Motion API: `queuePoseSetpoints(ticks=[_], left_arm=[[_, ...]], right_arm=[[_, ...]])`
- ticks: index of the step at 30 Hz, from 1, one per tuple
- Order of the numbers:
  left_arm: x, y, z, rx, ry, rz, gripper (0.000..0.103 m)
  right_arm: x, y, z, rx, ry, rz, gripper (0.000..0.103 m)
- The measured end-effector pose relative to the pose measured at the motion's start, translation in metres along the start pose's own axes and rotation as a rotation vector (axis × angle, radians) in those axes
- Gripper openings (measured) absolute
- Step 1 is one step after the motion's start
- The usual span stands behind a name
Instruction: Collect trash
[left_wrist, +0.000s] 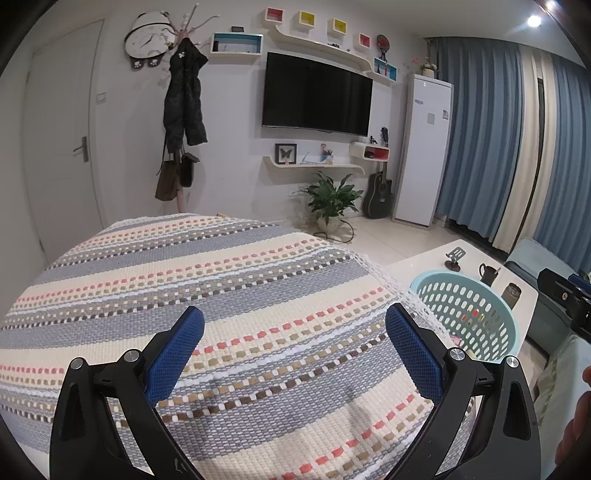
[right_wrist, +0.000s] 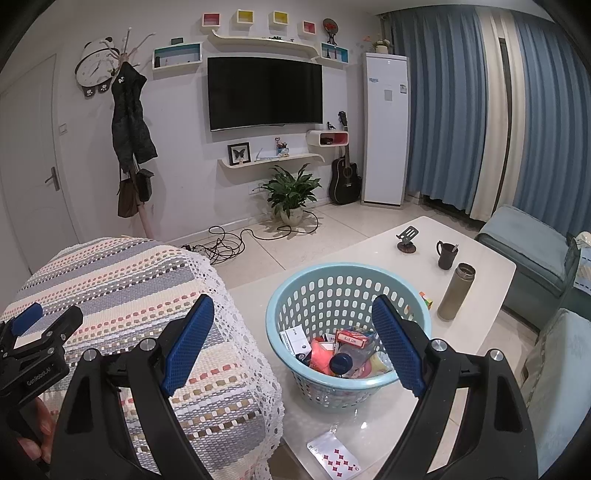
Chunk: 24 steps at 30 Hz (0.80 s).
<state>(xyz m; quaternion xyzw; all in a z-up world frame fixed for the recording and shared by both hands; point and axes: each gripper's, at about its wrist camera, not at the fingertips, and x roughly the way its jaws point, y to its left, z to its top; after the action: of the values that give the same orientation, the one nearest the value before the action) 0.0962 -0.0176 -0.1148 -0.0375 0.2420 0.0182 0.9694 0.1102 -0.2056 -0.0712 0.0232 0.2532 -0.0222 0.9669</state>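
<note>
Red diamonds covered the face of a thin, flat playing card (right_wrist: 334, 458) that lay on the white shiny tabletop (right_wrist: 480, 280), just in front of the round light-blue plastic basket with holes (right_wrist: 314, 295). It looked like the 1 piece of trash not yet picked up. The basket already held a heap of trash (right_wrist: 345, 354): small boxes, something bright pink and a clear bottle with a dark blue cap.

I think the card would be very light and a bit bendy. It was flat against a slick top, so it would be hard to get under. It might slide away when pushed. A good plan would be to nudge it toward the edge of the tabletop and pinch the part that sticks out, or press 1 pad on an edge and tip it up. A soft squeeze would be enough, because a hard one could crease it.

Both pairs of tongs were spread wide and held nothing. The right tongs (right_wrist: 291, 339) hung over the near side of the basket. The left tongs (left_wrist: 293, 350) hung over a woven cloth with grey, cream and pink stripes (left_wrist: 221, 266), and no trash showed there.

Near the basket stood a tall brown metal flask (right_wrist: 456, 291) and a dark mug (right_wrist: 447, 254). These did not look like trash, and the flask could tip if bumped.
</note>
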Motion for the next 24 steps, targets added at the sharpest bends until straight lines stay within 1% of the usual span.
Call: queuePoseSetpoints(ticks=[24], left_arm=[[-0.0011,-0.0011,-0.0007,0.014,-0.007,0.016,0.095]], right_arm=[[0.0003,-0.0020,-0.0033,-0.004,0.004,0.001,0.083]])
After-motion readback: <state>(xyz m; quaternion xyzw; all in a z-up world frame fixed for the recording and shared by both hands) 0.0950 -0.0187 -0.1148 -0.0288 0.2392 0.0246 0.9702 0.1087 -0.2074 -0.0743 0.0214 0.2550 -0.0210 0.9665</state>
